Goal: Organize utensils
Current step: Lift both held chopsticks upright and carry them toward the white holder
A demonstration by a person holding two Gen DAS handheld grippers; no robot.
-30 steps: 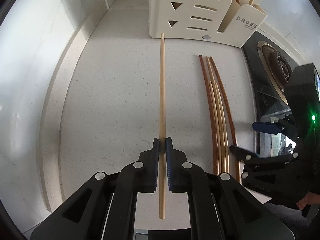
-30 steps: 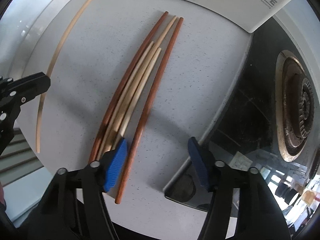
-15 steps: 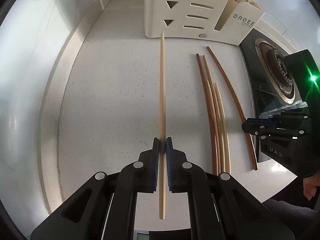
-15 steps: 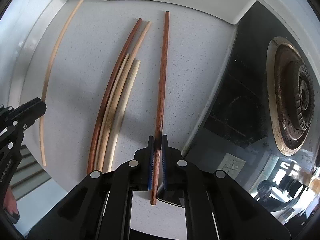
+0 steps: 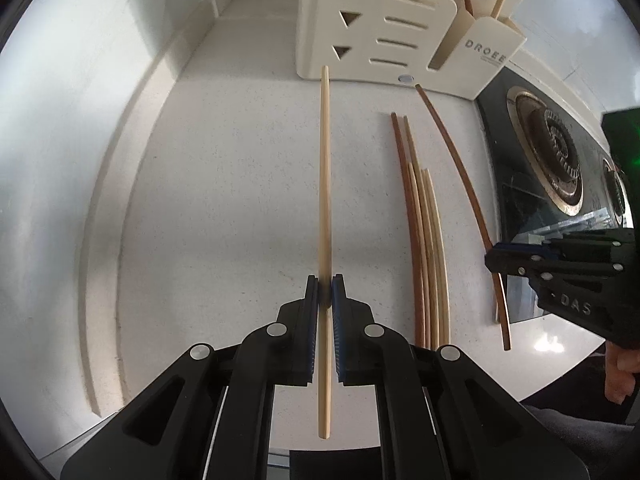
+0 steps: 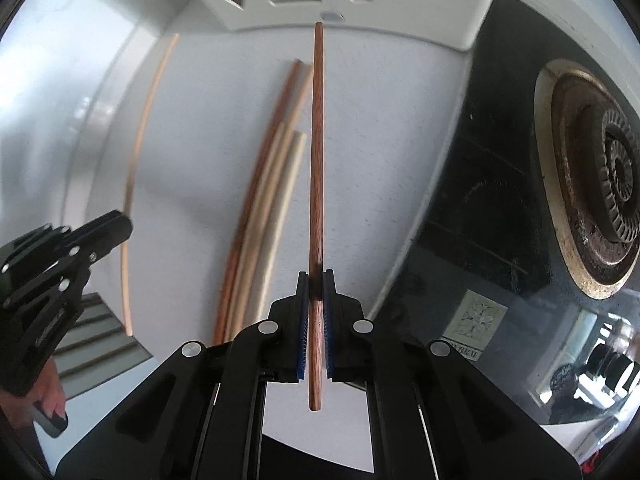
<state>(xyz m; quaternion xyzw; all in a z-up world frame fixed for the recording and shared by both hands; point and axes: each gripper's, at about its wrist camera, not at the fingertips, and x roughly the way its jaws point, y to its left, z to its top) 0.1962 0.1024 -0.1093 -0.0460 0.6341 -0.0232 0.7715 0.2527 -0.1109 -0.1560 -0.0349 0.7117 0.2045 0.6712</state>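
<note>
We see the left claw (image 5: 325, 280) clamped on a pale chopstick (image 5: 325, 184), gripping it nearer its near end, so that a short length sticks out toward us and the long part runs straight away toward the cream utensil holder (image 5: 372, 36) at the far side of the white speckled surface (image 5: 224, 184). The holder has triangular and slotted cutouts, and two sticks stand in its right-hand pocket, one dark and one pale.

The right claw (image 6: 316, 276) is pressed together on a dark brown chopstick (image 6: 317, 152), again with a short end toward us and the long part reaching toward the holder's base. In the left wrist view this dark chopstick (image 5: 460, 168) slants from the holder's foot down to the right claw (image 5: 494, 260) at the right edge, and part of a hand (image 5: 620, 372) shows below that claw.

Between the two held sticks a loose bundle of chopsticks (image 5: 424, 240) lies flat on the surface: one dark one on its left and pale ones beside it, close together and roughly parallel. In the right wrist view the bundle (image 6: 264, 208) lies just left of the dark chopstick, and the left claw (image 6: 116, 228) with its pale chopstick (image 6: 138, 160) is farther left.

To the right of the surface sits a black glass hob with a round gas burner (image 6: 600, 184).
</note>
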